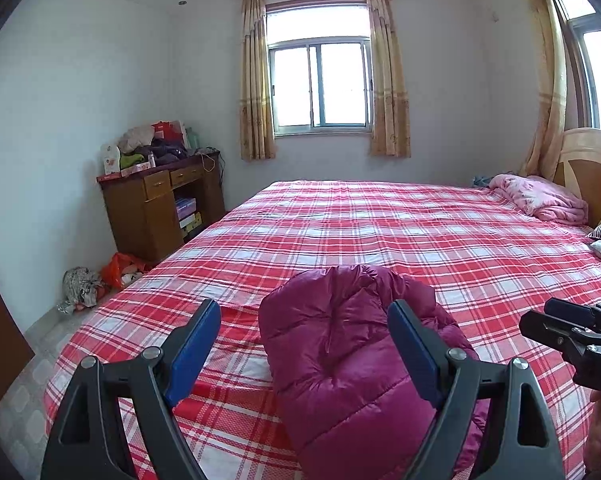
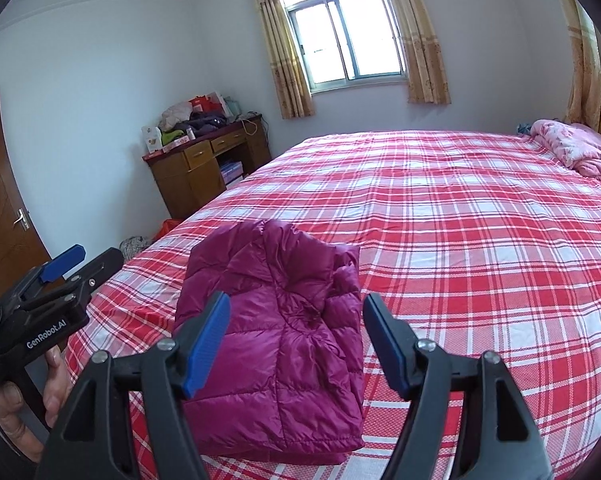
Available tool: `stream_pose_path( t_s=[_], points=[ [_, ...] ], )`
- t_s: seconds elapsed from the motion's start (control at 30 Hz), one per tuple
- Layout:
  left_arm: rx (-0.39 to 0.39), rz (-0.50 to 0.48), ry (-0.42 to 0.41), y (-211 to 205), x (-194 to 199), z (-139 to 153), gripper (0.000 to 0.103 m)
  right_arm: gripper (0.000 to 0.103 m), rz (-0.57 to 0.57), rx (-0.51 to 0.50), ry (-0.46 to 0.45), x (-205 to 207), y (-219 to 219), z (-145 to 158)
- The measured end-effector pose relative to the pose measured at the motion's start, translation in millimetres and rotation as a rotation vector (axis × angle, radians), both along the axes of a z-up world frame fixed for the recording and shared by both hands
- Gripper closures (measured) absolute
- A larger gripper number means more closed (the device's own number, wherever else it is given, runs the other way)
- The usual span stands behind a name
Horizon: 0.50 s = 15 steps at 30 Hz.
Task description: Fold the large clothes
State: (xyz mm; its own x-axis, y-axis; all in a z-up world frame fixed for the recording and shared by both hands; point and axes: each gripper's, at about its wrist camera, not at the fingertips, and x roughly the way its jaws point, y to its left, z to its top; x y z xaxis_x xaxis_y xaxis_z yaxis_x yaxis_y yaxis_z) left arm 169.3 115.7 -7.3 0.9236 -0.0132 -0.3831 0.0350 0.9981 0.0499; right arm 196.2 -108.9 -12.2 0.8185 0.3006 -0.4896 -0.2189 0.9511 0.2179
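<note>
A magenta puffer jacket lies folded into a compact bundle on the red plaid bed sheet, near the bed's front edge. It also shows in the right wrist view. My left gripper is open and empty, held above the jacket without touching it. My right gripper is open and empty, also above the jacket. The left gripper shows at the left of the right wrist view, and the right gripper's body shows at the right edge of the left wrist view.
A pink blanket lies bunched by the wooden headboard at the far right. A cluttered wooden desk stands left of the bed, with bags on the floor beside it. A brown door is at the left.
</note>
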Motion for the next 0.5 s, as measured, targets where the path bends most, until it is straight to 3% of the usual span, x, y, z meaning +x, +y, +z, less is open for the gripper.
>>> stream_pose_path(
  t_s=[0.5],
  points=[
    [-0.008,-0.001,0.017,2.3,1.1,-0.4,0.017,0.029,0.008,-0.001,0.012,-0.4,1.3,-3.2]
  ],
)
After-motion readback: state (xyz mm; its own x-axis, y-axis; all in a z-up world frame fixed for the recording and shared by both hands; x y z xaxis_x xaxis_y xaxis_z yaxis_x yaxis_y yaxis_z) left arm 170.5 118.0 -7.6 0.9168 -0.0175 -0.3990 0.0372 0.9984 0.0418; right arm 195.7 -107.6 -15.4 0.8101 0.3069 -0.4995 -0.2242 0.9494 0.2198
